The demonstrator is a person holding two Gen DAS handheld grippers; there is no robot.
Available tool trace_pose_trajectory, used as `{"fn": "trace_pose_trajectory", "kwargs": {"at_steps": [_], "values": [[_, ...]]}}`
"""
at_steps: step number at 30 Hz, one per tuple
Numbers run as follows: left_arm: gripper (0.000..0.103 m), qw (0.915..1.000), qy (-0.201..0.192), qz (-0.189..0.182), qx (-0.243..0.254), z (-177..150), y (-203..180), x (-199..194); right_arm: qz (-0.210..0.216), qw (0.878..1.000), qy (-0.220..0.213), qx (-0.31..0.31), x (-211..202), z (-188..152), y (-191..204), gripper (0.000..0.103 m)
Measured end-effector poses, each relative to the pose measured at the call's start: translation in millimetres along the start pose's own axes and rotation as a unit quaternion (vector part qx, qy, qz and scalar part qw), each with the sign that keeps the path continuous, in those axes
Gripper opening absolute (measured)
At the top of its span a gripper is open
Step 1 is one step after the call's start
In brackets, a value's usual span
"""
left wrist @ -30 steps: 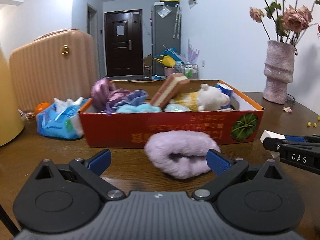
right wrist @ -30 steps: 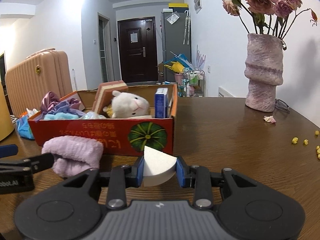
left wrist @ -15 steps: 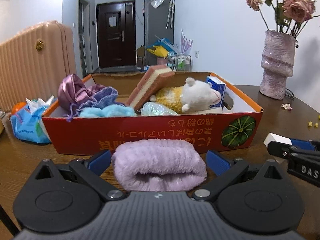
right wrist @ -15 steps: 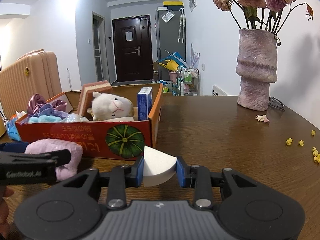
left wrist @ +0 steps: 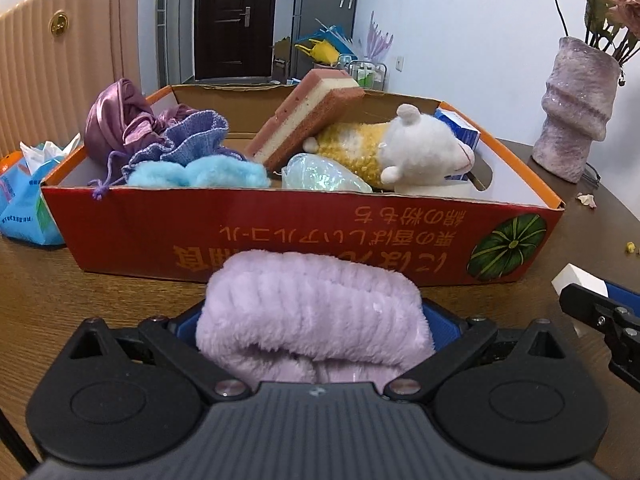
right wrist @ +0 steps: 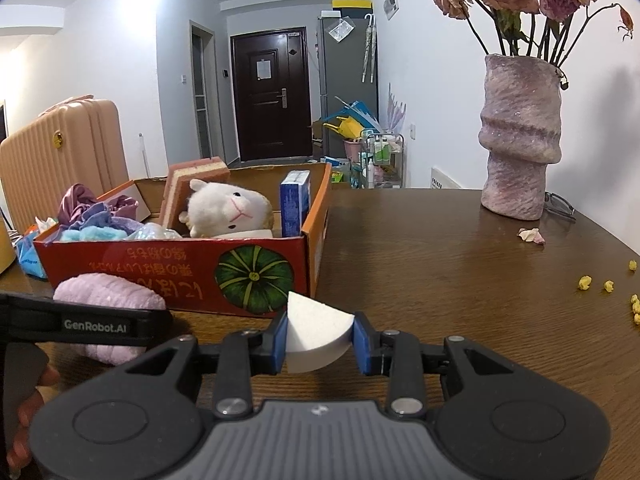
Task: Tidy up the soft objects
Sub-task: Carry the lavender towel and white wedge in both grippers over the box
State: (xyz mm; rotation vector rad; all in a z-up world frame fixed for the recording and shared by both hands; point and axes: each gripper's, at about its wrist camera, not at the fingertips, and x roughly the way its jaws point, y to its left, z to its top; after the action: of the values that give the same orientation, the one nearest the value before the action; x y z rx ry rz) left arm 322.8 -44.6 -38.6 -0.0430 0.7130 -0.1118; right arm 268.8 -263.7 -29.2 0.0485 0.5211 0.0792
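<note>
A fluffy lilac cloth roll (left wrist: 312,316) lies on the wooden table in front of the red cardboard box (left wrist: 280,240). My left gripper (left wrist: 312,328) is shut on the roll, its blue pads pressed into both sides. The roll also shows in the right wrist view (right wrist: 108,300) behind the left gripper's finger. My right gripper (right wrist: 320,344) is shut on a white wedge sponge (right wrist: 314,336), held low over the table by the box's front right corner (right wrist: 256,276). The box holds a plush sheep (left wrist: 424,152), a pink-yellow sponge (left wrist: 308,116), purple cloths (left wrist: 160,136) and blue fluff (left wrist: 200,172).
A pink vase with dried roses (right wrist: 520,144) stands at the table's far right. Yellow crumbs (right wrist: 608,284) and a petal (right wrist: 530,236) lie on the right side. A blue bag (left wrist: 24,204) and a beige suitcase (left wrist: 60,52) are left of the box.
My left gripper moved forward around the lilac roll and closed on it. My right gripper kept hold of the white sponge and shifted slightly.
</note>
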Motion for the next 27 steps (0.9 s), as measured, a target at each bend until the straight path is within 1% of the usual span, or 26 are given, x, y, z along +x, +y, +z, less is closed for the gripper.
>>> {"fn": "trace_pose_trajectory", "kwargs": {"at_steps": [3,5,6,8,12,14,17,21,27], "values": [[0.103,0.9999,0.001,0.002,0.016,-2,-3,0,0.001,1.000,0.000,0.000,0,0,0,0.033],[0.094,0.9996,-0.001,0.007,0.029,-4,-5,-1,0.001,1.000,0.000,-0.001,0,0,1,0.033],[0.092,0.9994,-0.001,0.007,0.033,-4,-6,-1,0.001,1.000,-0.001,-0.001,0,0,1,0.033],[0.084,0.9992,-0.005,0.009,0.038,-5,-10,-3,0.001,1.000,-0.002,-0.003,-1,0,1,0.033],[0.076,0.9988,-0.025,0.012,0.041,-7,-11,-10,0.000,1.000,-0.005,-0.007,-2,0,3,0.033],[0.070,0.9985,-0.036,0.013,0.039,-7,-11,-16,0.000,1.000,-0.009,-0.009,-3,0,4,0.033],[0.063,0.9980,-0.054,0.011,0.029,-9,-7,-28,0.000,1.000,-0.020,-0.011,-6,0,4,0.033],[0.061,0.9959,-0.090,0.009,0.010,-11,1,-49,-0.001,0.999,-0.044,-0.016,-13,1,8,0.033],[0.061,0.9895,-0.144,0.007,-0.011,-10,5,-79,-0.001,0.996,-0.091,-0.021,-25,3,16,0.033]]}}
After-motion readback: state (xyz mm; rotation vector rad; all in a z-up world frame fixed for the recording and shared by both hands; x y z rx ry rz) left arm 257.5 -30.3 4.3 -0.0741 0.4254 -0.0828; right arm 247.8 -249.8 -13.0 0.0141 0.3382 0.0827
